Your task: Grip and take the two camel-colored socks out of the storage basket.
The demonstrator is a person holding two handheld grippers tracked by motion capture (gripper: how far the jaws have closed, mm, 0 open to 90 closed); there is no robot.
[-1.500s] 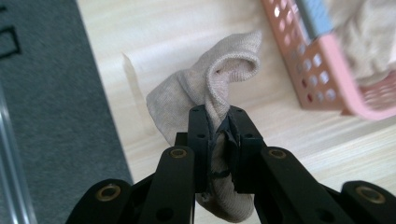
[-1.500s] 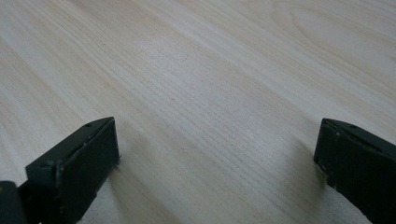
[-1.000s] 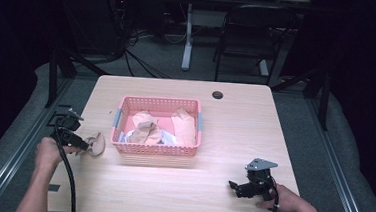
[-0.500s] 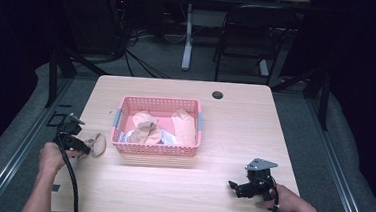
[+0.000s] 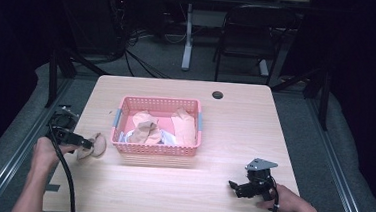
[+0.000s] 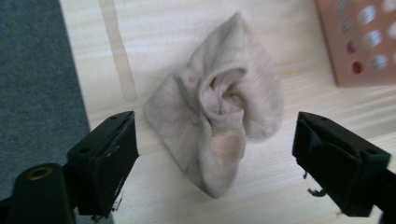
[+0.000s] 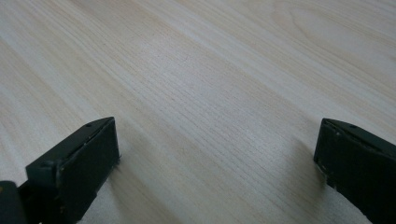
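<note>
The crumpled beige knit sock lies loose on the pale wooden table, directly ahead of the left gripper and between the lines of its two black jaws, which stand wide apart and touch none of the fabric. Those jaws have just been opening, and the sock now sits free on the wood rather than pinched. In the high view the same sock rests just off the tip of the left gripper, near the table's left edge.

Beyond the sock, further ahead of the left gripper, stands the pink perforated plastic basket, close to the sock but apart from it. It holds several more pieces of peach, tan and white cloth, heaped against one another.

Judging by this layout, the work looks like taking socks out of the basket and laying them on the table: one is set down and released, and the rest of the heap is left to do.

The right gripper rests low over bare wood near the front right of the table, well apart from basket and sock, its jaws spread wide with nothing between them.
</note>
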